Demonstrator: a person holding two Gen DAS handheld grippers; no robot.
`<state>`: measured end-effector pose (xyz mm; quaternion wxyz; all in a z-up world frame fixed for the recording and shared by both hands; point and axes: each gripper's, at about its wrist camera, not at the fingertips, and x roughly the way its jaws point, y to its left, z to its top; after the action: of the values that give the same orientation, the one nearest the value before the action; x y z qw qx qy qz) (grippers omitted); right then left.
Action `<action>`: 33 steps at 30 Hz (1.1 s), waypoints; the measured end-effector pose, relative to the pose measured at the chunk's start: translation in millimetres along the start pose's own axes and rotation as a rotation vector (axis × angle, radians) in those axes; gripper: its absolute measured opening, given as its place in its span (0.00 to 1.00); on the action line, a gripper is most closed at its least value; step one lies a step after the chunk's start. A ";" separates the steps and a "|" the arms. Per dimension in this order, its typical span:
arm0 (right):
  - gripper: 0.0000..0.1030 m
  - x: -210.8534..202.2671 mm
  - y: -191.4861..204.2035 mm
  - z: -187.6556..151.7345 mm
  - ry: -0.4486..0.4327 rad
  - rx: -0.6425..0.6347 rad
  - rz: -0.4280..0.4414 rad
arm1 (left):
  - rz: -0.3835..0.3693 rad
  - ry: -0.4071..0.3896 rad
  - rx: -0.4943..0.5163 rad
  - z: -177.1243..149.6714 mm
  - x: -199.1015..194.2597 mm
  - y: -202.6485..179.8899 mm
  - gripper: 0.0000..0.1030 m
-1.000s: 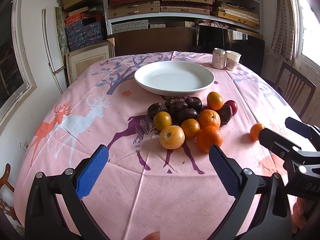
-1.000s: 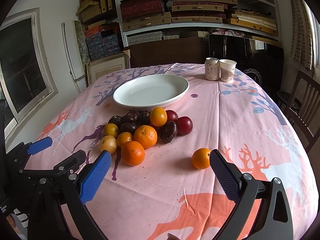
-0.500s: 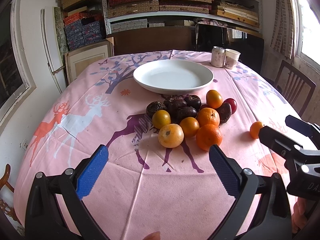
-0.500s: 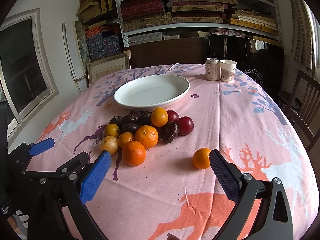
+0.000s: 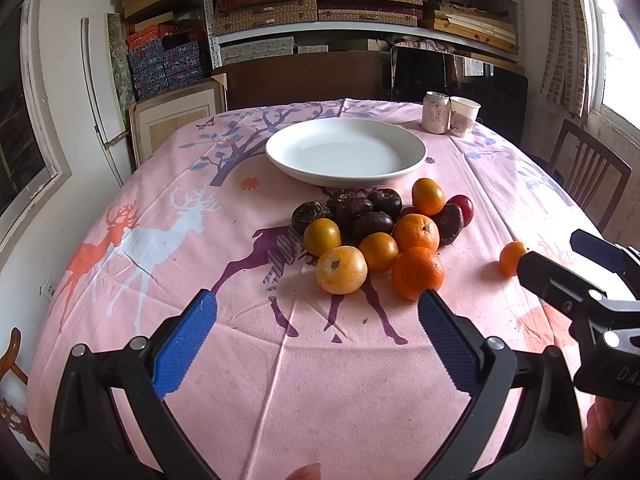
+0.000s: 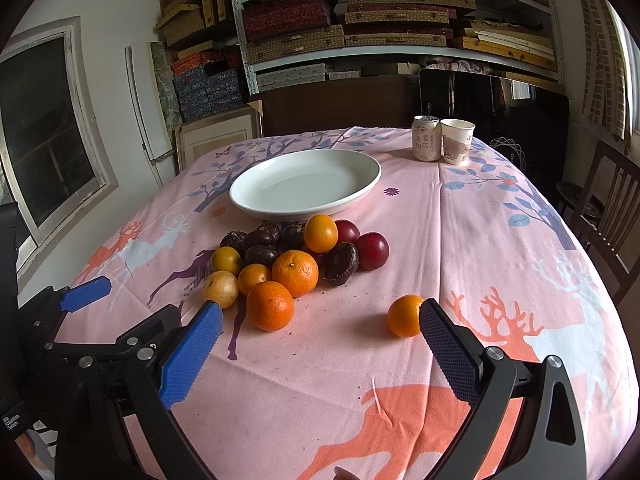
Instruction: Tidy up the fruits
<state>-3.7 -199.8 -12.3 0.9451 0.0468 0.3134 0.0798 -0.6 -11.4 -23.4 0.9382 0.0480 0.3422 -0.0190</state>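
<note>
Orange stray [image 6: 404, 316] now nearing right gripper [image 6: 320, 344], beside one finger. Both grippers creeping forward, wide, empty; left gripper [image 5: 316, 328] facing pile [image 5: 380, 236]. Plate [image 5: 416, 156] bare, sorting not started.

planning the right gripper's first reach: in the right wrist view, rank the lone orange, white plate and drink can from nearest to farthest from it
1. Lone small orange fruit, beside the right gripper, at its right finger.
2. Wide white ceramic plate, behind the fruit pile, centre-left.
3. Pale drink can, far edge, right, beside a paper cup.
</note>
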 end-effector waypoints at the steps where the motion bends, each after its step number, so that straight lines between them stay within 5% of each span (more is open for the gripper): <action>1: 0.96 -0.1 1.1 0.1 -0.001 0.000 0.000 | 0.000 0.000 0.000 -1.1 0.3 -0.8 0.96; 14: 0.96 3.8 2.1 -0.7 0.011 -0.006 -0.003 | 0.010 0.014 0.010 -1.5 3.5 -1.0 0.96; 18: 0.96 18.1 8.5 -1.5 0.084 -0.021 0.020 | 0.030 0.077 0.016 -8.3 19.7 4.8 0.96; 27: 0.96 64.9 -18.8 -11.9 0.265 -0.095 -0.076 | 0.011 0.257 0.025 -11.3 70.9 19.4 0.96; 33: 0.97 75.6 -43.3 -14.0 0.310 -0.074 -0.069 | -0.022 0.295 0.059 -7.9 85.4 20.6 0.96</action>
<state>52.9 -228.2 -73.7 0.8886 -0.0117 0.4539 0.0650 61.1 9.7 -82.8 0.8756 0.0742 0.4763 -0.0323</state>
